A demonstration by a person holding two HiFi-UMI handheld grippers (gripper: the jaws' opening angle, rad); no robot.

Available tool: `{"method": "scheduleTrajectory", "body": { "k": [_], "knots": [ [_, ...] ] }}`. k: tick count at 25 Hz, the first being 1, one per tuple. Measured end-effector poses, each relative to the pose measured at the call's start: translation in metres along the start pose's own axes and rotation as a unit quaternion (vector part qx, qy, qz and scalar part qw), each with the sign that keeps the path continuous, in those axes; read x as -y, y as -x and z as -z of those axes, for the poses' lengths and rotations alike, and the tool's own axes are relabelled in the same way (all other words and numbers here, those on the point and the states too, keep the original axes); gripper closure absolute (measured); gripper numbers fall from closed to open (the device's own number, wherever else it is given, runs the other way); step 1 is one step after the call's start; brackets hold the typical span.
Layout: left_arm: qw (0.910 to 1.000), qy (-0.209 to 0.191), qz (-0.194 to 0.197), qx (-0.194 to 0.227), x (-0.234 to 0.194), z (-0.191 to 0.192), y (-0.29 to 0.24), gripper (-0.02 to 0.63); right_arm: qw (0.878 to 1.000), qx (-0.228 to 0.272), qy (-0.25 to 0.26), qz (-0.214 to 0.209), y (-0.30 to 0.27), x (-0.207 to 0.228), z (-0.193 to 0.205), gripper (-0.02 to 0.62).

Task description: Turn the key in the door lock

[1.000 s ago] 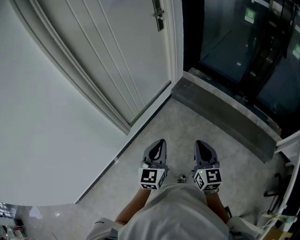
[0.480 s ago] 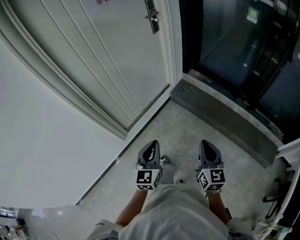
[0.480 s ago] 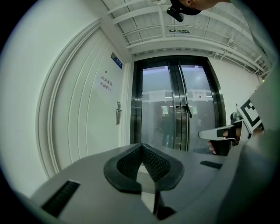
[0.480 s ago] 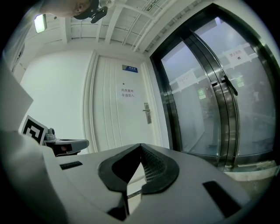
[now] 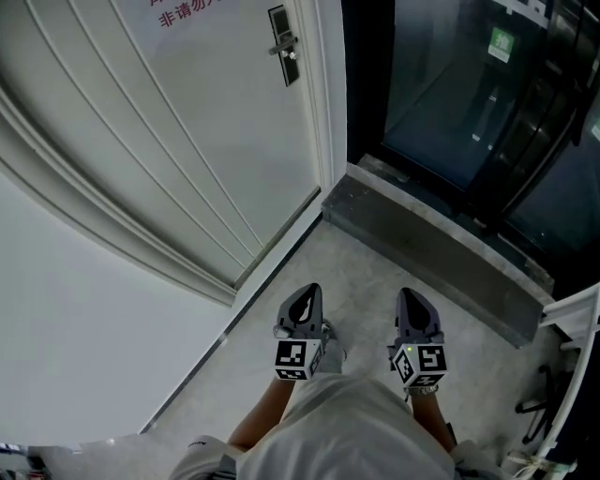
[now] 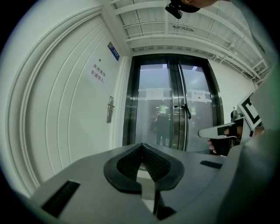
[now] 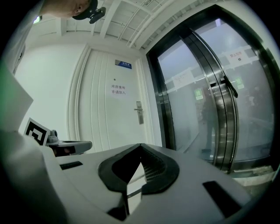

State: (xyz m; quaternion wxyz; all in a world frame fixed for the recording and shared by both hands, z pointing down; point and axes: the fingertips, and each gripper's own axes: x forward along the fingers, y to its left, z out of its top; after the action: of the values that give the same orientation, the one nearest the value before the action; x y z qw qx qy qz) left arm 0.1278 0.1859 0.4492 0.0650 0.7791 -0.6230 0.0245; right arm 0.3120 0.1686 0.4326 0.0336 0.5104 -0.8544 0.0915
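L hand-held gripper & R hand-held gripper pressed together, empty, well short of lock. Close in on door, spread jaws square to lock; key unseen.

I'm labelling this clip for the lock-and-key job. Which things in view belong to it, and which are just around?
Belongs to the job: door lock on the white door; left gripper and right gripper, both shut and empty. No key can be made out.

Just around: glass doors; stone threshold; green sign; red notice.
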Motion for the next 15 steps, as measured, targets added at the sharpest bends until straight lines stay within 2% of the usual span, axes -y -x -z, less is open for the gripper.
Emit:
{"method": "scheduleTrajectory", "body": {
  "k": [4,7,15],
  "knots": [
    [0.9999,-0.010,0.007,0.003,-0.025,-0.013,-0.046,0.598,1.000,-0.006,0.002,0.002,-0.056,0.004,-0.014,0.595],
    [1.0000,0.000,0.000,-0.001,-0.053,-0.014,-0.077,0.598,1.000,-0.007,0.011,-0.008,-0.097,-0.003,-0.025,0.595],
    [0.9996,-0.004,0.002,0.027,-0.116,-0.044,-0.147,0.598,1.000,0.001,0.026,-0.013,-0.193,-0.015,-0.050,0.594]
  ]
}}
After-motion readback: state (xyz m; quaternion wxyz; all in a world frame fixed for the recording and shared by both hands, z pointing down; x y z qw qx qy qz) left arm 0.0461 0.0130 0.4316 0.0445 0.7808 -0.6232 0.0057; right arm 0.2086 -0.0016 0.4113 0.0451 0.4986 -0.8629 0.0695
